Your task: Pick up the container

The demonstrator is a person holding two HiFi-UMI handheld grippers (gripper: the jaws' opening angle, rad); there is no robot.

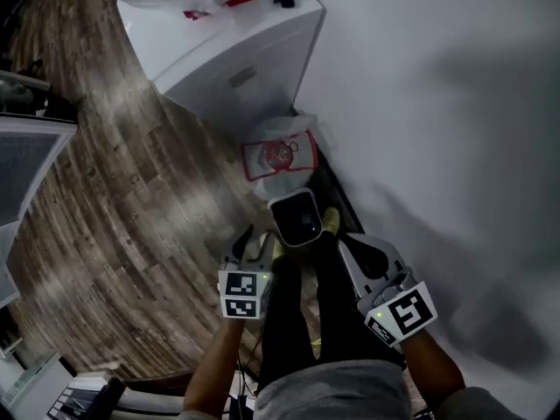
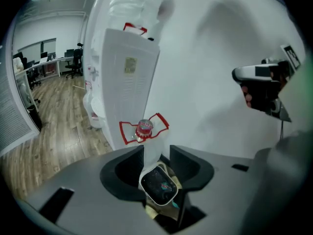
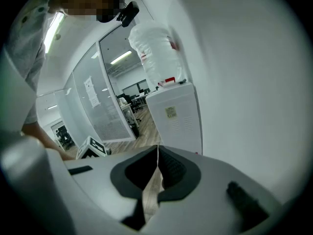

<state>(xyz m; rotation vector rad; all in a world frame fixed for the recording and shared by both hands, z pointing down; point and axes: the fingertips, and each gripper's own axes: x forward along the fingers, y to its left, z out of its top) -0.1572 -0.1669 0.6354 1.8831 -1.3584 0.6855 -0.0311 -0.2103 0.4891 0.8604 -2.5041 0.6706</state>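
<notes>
The fingers (image 2: 126, 170) of the left gripper (image 2: 156, 153) stood wide apart, and the container (image 2: 159, 186), white-rimmed and dark inside, showed in the gap between them, just past their tips. No view showed a pad pressing on it. The fingers (image 3: 173, 168) of the right gripper (image 3: 157, 153) were drawn together to a thin slit with nothing between them.

From the head view, the container sat low at the person's feet, beside a yellow shoe (image 1: 332, 221) and in front of black trousers (image 1: 297, 322). It lay between the two grippers and slightly ahead of them. What it rested on could not be made out.

Just beyond the container stood a white bag (image 1: 280, 160) with red-edged handles. A red-capped bottle (image 2: 144, 127) showed at its mouth. The bag leaned at the foot of a tall white cabinet (image 2: 127, 82), which stood against a plain white wall (image 1: 437, 103).

A wood-plank floor (image 1: 114, 191) ran off to the person's left. In the left gripper view it led to desks (image 2: 63, 62) and chairs at the far end of the room. In that same view the right gripper hung off to the side, well apart from the container, with a hand around it.
</notes>
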